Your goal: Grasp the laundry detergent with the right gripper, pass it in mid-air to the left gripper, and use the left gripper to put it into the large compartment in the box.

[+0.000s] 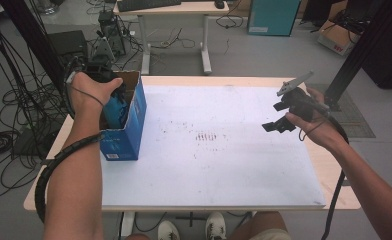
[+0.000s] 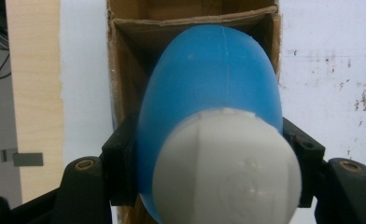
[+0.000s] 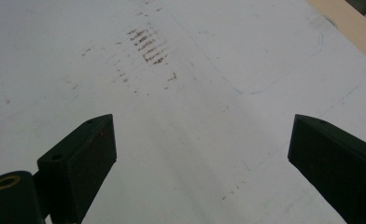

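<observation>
A blue bottle with a white cap (image 2: 214, 93) is clamped between the jaws of my left gripper (image 2: 209, 168), pointing down into an open blue cardboard box (image 1: 129, 125) at the table's left side. From above, the bottle (image 1: 115, 111) shows inside the box under the left hand, where the left gripper (image 1: 101, 80) sits over the box opening. My right gripper (image 1: 279, 122) hovers over the right part of the white mat (image 1: 209, 145), jaws wide apart. Between its fingers (image 3: 85, 156) lies only bare mat (image 3: 195, 116).
Brown smudges (image 1: 206, 136) mark the mat's middle. The wooden table edge (image 1: 334, 175) borders the mat on the right. Beyond the table stand a second desk (image 1: 174, 10), cables on the floor (image 1: 14, 100) and boxes (image 1: 336, 35).
</observation>
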`<action>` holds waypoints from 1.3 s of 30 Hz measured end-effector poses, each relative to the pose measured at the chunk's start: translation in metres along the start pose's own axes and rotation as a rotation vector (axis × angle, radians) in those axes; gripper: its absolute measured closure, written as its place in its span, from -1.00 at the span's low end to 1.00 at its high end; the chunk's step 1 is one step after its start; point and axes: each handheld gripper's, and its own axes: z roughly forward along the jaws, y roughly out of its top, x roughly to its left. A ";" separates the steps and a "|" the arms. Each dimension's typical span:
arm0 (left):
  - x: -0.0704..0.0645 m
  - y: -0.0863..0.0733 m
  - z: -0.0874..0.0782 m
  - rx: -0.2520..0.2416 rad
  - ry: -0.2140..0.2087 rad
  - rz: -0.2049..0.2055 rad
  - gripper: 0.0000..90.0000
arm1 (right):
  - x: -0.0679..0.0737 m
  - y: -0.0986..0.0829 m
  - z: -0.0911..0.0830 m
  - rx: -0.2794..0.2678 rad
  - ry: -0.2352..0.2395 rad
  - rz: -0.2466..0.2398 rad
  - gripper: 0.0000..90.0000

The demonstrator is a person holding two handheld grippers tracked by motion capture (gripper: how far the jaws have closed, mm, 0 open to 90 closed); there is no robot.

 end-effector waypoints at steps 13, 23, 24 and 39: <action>0.001 -0.005 0.027 0.007 0.012 0.022 -0.18 | -0.003 -0.005 0.004 0.004 -0.004 0.011 -0.83; 0.003 -0.011 0.044 0.003 -0.003 0.016 -0.19 | -0.004 -0.008 0.007 0.013 -0.001 0.017 -0.83; 0.004 -0.012 0.043 0.007 -0.007 0.014 -0.19 | -0.004 -0.008 0.008 0.012 -0.002 0.017 -0.83; 0.005 -0.014 0.043 0.020 -0.014 0.020 -0.19 | -0.005 -0.007 0.008 0.012 -0.009 0.020 -0.83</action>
